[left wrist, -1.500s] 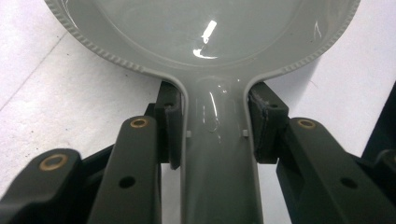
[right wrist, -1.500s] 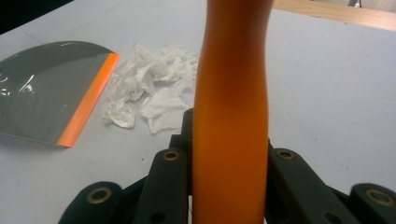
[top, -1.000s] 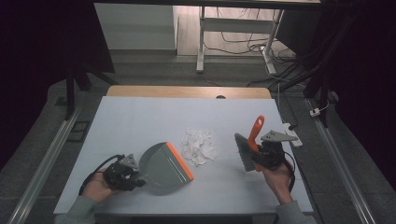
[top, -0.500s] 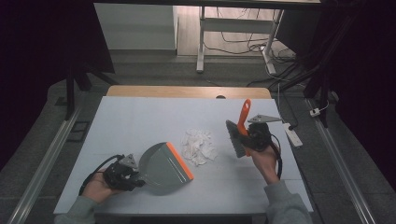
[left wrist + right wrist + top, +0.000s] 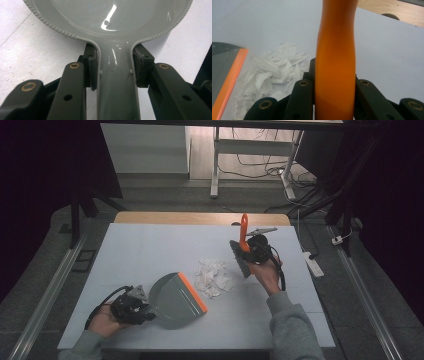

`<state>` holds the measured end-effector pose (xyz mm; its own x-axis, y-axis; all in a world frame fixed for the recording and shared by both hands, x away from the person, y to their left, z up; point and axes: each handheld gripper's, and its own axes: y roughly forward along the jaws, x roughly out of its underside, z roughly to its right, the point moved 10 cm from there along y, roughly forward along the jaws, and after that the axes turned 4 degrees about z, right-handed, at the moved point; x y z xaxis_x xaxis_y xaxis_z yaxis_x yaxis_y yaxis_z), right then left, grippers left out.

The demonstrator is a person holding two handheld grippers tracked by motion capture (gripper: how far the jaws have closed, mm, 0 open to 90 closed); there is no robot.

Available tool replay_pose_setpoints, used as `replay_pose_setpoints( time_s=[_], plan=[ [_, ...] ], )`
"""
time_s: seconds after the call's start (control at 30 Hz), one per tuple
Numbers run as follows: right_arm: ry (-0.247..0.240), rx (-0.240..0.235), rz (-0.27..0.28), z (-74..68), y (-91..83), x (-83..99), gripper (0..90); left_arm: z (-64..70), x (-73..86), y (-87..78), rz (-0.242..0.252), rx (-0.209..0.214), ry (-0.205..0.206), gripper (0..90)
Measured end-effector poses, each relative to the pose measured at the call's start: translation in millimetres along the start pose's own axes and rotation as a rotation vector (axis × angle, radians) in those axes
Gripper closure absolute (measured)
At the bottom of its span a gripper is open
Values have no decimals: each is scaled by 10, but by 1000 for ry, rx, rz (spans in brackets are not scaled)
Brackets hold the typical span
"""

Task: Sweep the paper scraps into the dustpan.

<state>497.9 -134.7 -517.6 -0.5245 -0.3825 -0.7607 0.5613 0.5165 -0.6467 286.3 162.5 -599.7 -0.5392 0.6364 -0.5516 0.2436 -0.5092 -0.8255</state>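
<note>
A person sits at a pale grey surface (image 5: pixel 150 245), a two-jaw gripper in each hand. A loose heap of torn white paper scraps (image 5: pixel 213 276) lies mid-surface, between the two tools. To its left and slightly nearer, a grey dustpan (image 5: pixel 175 300) rests flat, its orange lip (image 5: pixel 193 292) facing the scraps and just beside them. The left gripper (image 5: pixel 131 306) has its jaws pressed onto either side of the dustpan's grey handle (image 5: pixel 117 82), which runs straight back toward the person's left hand. Right of the heap, the right gripper (image 5: pixel 256 249) pinches the orange handle (image 5: pixel 335 60) of a small brush — handle pointing up and away, dark bristles (image 5: pixel 240 260) angled down toward the scraps' right edge. The likely sweep runs leftward, from brush through the heap into the pan.
</note>
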Motion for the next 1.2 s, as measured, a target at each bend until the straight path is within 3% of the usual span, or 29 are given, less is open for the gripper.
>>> replay_pose_setpoints(
  time_s=[0.27, 0.73, 1.03, 1.2],
  plan=[
    [35, 1, -57, 48, 159, -7, 763, 1, -5, -3, 4, -1, 4, 623],
    [80, 11, -234, 77, 459, 39, 765, 0, -7, -2, 3, -1, 5, 622],
    [99, -18, -298, -3, 611, 158, 767, -1, -6, -1, 3, -1, 4, 623],
    [104, -45, -304, -100, 689, 173, 768, -2, -5, 0, 3, -2, 3, 623]
  ],
)
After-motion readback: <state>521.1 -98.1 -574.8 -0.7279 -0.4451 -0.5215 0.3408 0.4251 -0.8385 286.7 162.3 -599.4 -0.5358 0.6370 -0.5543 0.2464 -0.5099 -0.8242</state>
